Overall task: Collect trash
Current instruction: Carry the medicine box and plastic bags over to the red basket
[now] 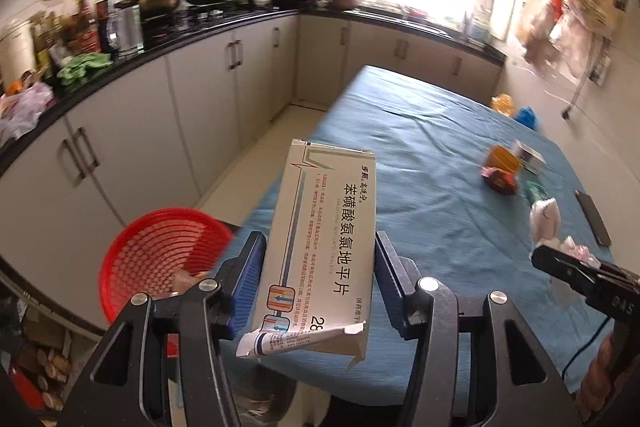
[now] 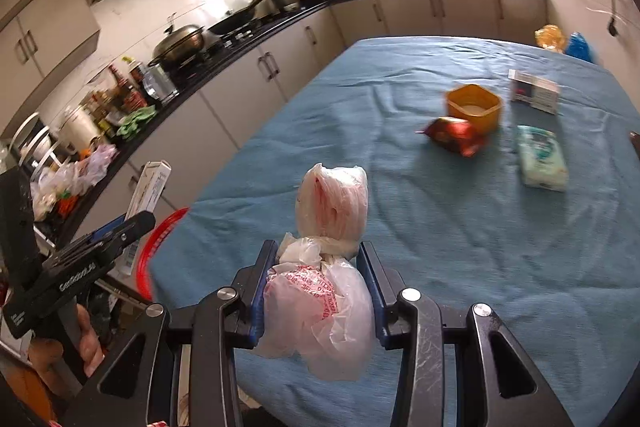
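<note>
My left gripper (image 1: 320, 247) is shut on a white medicine box (image 1: 324, 247) with a torn flap, held above the near left corner of the blue-clothed table (image 1: 420, 147). A red plastic basket (image 1: 160, 259) sits lower left, beside the table edge. My right gripper (image 2: 320, 259) is shut on a knotted white plastic bag (image 2: 328, 267) with red print, over the table's near edge. In the right wrist view the left gripper (image 2: 132, 223) with its box (image 2: 150, 187) shows at the left, above the basket's rim (image 2: 160, 243). The right gripper's tip (image 1: 560, 263) shows at the right of the left wrist view.
On the table lie a red snack wrapper (image 2: 456, 135), an orange tub (image 2: 474, 107), a tissue pack (image 2: 542, 159), a small carton (image 2: 534, 91) and a dark phone (image 1: 592, 219). Kitchen counter (image 1: 168, 43) with pots and bottles runs along the left. A hand (image 2: 86, 347) grips the left tool.
</note>
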`<state>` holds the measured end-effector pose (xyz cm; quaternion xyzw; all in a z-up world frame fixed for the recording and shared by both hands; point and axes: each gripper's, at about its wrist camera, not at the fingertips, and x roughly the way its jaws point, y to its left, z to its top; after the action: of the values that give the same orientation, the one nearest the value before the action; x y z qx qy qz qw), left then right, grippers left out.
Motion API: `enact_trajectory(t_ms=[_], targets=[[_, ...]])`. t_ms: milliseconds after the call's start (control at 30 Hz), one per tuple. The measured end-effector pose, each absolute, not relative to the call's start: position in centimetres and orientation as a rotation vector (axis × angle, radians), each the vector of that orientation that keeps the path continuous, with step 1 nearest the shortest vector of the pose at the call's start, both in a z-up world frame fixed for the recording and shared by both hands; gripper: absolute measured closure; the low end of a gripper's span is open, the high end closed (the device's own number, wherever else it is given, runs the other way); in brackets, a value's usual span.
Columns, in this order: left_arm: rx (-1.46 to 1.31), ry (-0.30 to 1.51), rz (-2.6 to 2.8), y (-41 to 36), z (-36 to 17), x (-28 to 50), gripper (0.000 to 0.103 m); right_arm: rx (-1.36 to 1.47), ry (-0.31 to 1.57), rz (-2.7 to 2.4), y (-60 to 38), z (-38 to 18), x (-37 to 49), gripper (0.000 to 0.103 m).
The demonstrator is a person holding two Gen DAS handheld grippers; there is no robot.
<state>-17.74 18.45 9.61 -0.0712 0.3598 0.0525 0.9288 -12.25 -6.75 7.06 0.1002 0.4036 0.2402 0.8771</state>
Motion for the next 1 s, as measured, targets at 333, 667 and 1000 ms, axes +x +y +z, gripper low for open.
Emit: enact_trajectory(t_ms=[333, 667, 1000], targets=[[-0.175, 0.751, 0.277, 24.7, 8.4, -19.2, 0.05, 0.147, 0.851, 0.618, -0.1, 7.3, -12.0, 0.059], [-0.211, 0.801, 0.363, 29.1, 6.1, -19.9, 0.05, 0.099, 0.876, 0.72, 6.3, 6.9, -11.8, 0.059], [-0.232, 0.84, 0.42, 31.9, 4.1, -20.1, 0.05, 0.059, 0.905, 0.793, 11.6, 6.2, -11.4, 0.059]])
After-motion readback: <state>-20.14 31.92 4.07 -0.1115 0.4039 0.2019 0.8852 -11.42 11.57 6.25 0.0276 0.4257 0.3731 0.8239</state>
